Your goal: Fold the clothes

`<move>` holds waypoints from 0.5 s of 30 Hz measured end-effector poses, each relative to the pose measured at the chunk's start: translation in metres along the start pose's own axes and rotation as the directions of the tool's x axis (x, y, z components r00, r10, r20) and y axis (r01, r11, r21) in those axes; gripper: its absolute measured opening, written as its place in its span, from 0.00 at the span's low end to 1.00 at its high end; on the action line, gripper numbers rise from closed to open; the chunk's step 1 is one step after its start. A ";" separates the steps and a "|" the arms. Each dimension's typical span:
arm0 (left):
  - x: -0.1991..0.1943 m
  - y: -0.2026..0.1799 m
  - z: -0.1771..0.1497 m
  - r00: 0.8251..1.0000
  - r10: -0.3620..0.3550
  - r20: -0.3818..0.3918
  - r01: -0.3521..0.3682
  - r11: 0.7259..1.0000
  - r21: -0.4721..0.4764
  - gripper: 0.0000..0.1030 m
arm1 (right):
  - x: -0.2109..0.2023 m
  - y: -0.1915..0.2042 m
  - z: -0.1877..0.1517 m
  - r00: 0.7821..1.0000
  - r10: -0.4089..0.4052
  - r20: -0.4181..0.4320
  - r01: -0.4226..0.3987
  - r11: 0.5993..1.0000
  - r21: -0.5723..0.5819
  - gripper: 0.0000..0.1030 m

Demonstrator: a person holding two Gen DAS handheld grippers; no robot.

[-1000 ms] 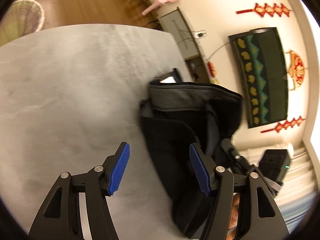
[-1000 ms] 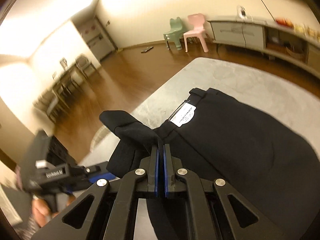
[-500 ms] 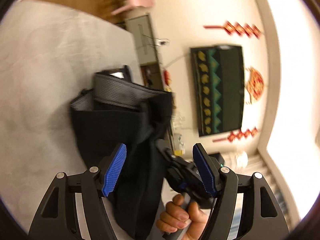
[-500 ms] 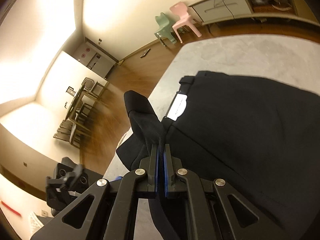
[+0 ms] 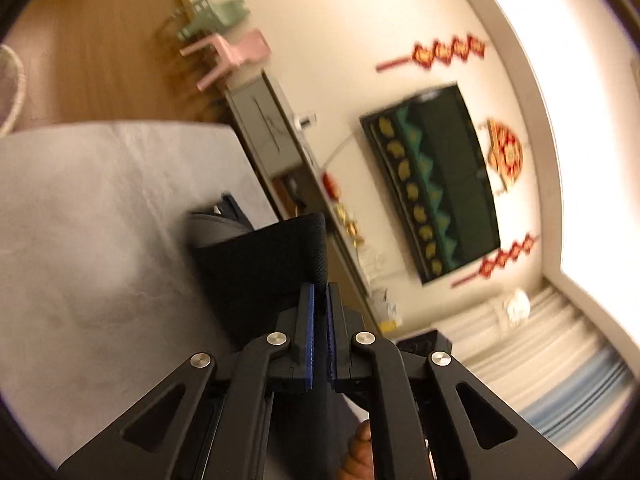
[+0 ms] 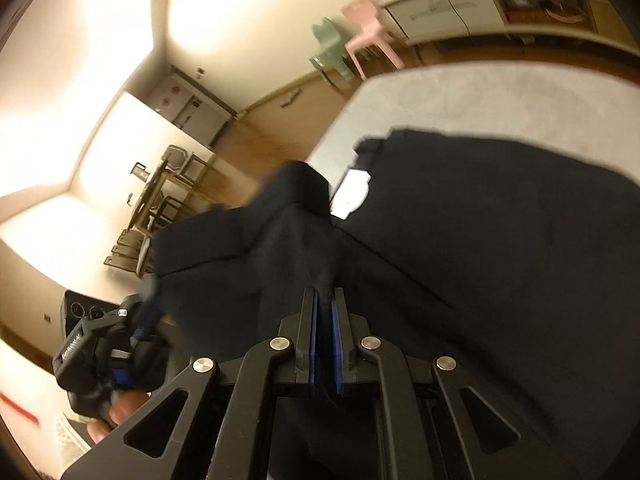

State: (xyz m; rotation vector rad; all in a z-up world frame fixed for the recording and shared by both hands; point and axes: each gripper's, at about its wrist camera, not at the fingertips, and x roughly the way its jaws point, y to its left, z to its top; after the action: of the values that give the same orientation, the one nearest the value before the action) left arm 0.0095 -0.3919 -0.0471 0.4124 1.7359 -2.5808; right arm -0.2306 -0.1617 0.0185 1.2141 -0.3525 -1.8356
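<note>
A black garment (image 6: 480, 248) with a white label (image 6: 354, 192) lies partly on the grey table (image 6: 500, 96). My right gripper (image 6: 324, 296) is shut on a bunched fold of it, held above the table. In the left wrist view, my left gripper (image 5: 319, 292) is shut on the black garment's (image 5: 260, 264) edge; a grey inner band (image 5: 216, 228) shows behind it. The right wrist view shows the left gripper (image 6: 144, 316) at lower left, clamping another corner of the same cloth, with a hand (image 6: 116, 412) beneath it. Much of the garment is hidden under my fingers.
The table's (image 5: 100, 220) far edge runs near a grey cabinet (image 5: 260, 116). Pink (image 5: 232, 54) and green (image 5: 212, 16) small chairs stand on the wooden floor. A woven basket (image 5: 10, 88) sits at the left. Dining chairs (image 6: 160, 208) stand far off.
My left gripper was open beside the garment and has now shut on its edge. The right gripper stays shut on the cloth, and both views have swung with the raised fabric.
</note>
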 end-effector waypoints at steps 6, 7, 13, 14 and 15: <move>0.007 0.016 0.000 0.997 0.043 -0.059 -0.046 0.998 -0.048 0.05 | -0.014 0.018 0.008 0.991 -0.126 0.040 0.129 0.987 -0.098 0.09; 0.006 0.017 -0.001 0.996 0.061 -0.059 -0.064 0.997 -0.054 0.05 | -0.011 0.019 0.009 0.985 -0.171 0.037 0.175 0.977 -0.124 0.09; -0.015 0.033 -0.002 0.970 0.242 -0.013 -0.242 0.964 -0.106 0.05 | -0.005 0.019 0.004 0.994 -0.105 -0.024 0.100 0.983 -0.155 0.08; -0.019 0.036 -0.002 0.962 0.272 -0.006 -0.271 0.956 -0.116 0.05 | -0.004 0.026 0.000 0.997 -0.066 -0.046 0.056 0.982 -0.183 0.08; -0.022 0.039 -0.002 0.954 0.301 0.000 -0.299 0.946 -0.125 0.05 | -0.003 0.031 -0.004 0.996 -0.062 -0.062 0.047 0.975 -0.218 0.08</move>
State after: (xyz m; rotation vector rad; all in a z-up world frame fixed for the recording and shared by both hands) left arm 0.0373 -0.4083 -0.0779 0.5943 1.6656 -2.2470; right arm -0.2108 -0.1766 0.0380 1.1410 -0.0786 -1.8215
